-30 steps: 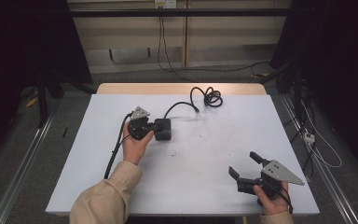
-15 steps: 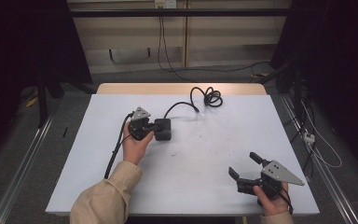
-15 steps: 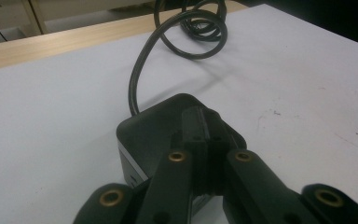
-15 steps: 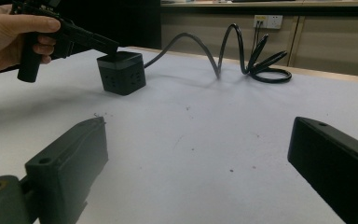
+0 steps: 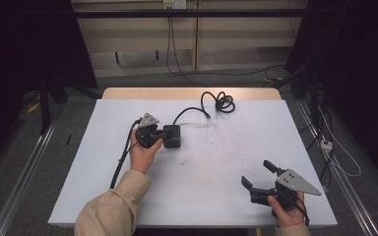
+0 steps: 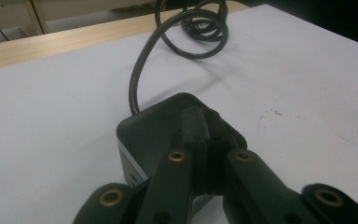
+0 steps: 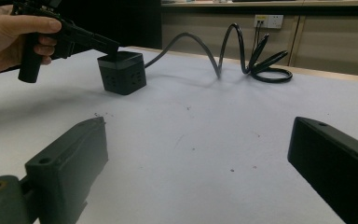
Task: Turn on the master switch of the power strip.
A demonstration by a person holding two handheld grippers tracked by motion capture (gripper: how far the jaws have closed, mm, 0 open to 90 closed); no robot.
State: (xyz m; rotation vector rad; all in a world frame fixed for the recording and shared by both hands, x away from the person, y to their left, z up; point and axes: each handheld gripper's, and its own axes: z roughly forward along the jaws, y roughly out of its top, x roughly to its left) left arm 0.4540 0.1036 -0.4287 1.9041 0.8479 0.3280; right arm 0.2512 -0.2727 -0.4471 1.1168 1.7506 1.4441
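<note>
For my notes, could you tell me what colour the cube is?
The cube is black, clearest in the right gripper view.

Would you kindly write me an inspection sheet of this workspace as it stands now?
Surface: white table top, bare apart from a few small dark specks; wooden strip along its far edge.
Job's things: black cube-shaped power block, left of the table's centre.
Clutter: nothing seen.
Grippers: left tool has its jaws together, tips on top of the block; right tool is open, near the front right corner, nothing between its jaws.
Cables: the block's black cable runs to a loose coil at the far edge; a black lead trails from the left tool.
Surroundings: dark floor, wall sockets, loose wires at right.
</note>
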